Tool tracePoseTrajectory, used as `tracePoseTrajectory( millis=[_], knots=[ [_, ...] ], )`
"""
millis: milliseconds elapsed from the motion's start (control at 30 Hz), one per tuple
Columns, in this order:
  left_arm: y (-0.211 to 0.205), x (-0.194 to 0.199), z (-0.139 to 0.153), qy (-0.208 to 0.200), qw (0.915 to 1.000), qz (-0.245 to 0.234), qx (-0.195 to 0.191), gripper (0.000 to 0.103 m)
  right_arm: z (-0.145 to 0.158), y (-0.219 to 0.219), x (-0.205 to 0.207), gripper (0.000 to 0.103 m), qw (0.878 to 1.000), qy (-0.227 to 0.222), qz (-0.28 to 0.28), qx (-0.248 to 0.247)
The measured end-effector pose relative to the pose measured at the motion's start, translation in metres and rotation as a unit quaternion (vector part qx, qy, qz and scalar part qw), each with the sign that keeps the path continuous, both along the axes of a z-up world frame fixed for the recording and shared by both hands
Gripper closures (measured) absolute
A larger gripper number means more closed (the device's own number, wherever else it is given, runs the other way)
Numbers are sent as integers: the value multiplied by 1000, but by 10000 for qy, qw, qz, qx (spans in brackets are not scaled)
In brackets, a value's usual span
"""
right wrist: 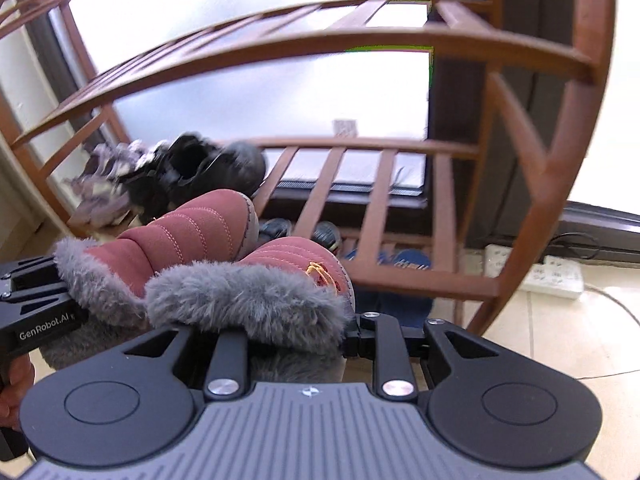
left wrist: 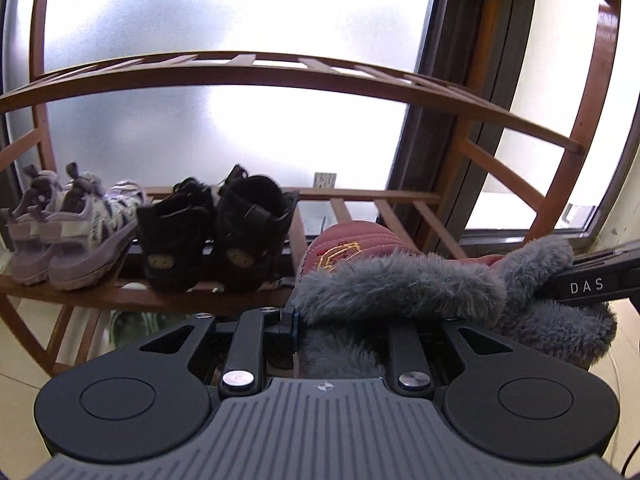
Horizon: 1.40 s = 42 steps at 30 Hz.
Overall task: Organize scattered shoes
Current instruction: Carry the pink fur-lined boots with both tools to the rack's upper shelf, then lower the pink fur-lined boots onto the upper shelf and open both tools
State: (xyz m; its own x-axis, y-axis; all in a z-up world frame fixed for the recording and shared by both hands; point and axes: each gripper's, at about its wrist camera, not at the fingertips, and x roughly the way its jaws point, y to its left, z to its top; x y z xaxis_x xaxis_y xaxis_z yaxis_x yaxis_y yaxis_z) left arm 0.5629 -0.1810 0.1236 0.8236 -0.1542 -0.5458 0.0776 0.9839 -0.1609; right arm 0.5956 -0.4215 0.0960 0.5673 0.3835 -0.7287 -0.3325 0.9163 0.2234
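Two dusty-pink quilted slippers with grey fur collars are held side by side at the front of a wooden shoe rack (left wrist: 100, 292). My left gripper (left wrist: 368, 320) is shut on the fur collar of the left slipper (left wrist: 352, 248), whose toe points over the middle shelf beside a black pair. My right gripper (right wrist: 296, 336) is shut on the collar of the right slipper (right wrist: 292, 260). Each view shows the other gripper too: the right gripper (left wrist: 588, 284) and the left gripper (right wrist: 36, 304) with the left slipper (right wrist: 192, 228). Fur hides most fingertips. Whether the soles touch the shelf cannot be told.
On the middle shelf stand a lilac pair (left wrist: 76, 232) at the left and black shoes (left wrist: 216, 240) beside it; its right slats (right wrist: 420, 284) are bare. Dark shoes (right wrist: 280, 230) and blue slippers (right wrist: 408, 260) lie lower down. A power strip (right wrist: 552, 276) sits on the floor.
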Motion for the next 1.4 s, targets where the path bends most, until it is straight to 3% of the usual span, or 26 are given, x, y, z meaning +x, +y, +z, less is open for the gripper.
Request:
tracePoseTrajectory(
  millis=[267,467,567,833,1067,1100,1167,1233,1400],
  knots=[
    [-28,46,-15,-58,10000,55,12,79,-22,-25,18,75,9925,-414,-1045,490],
    [-22,73,-31,82,9990,412,-151,79,-42,-20,40,74,9886,-553,-1282,556],
    [-24,86,-28,-56,9994,332,-62,79,-46,-15,45,74,9868,-711,-1368,505],
    [-22,117,-35,63,9999,156,-22,78,-51,-8,67,73,9832,-973,-1528,219],
    [-21,120,-32,15,9999,-107,75,75,-50,-7,69,69,9828,-1008,-1543,149],
    [-20,118,-30,9,9998,-199,46,69,-48,-7,69,68,9831,-978,-1545,109],
    [-19,115,-25,-31,9993,-374,39,60,-46,-7,67,48,9832,-955,-1552,44],
    [-19,110,-18,-122,9988,-467,72,44,-38,-6,61,42,9827,-1031,-1536,-93],
    [-12,95,-9,-157,9982,-578,57,41,-24,-7,43,33,9828,-1085,-1465,-295]
  ],
)
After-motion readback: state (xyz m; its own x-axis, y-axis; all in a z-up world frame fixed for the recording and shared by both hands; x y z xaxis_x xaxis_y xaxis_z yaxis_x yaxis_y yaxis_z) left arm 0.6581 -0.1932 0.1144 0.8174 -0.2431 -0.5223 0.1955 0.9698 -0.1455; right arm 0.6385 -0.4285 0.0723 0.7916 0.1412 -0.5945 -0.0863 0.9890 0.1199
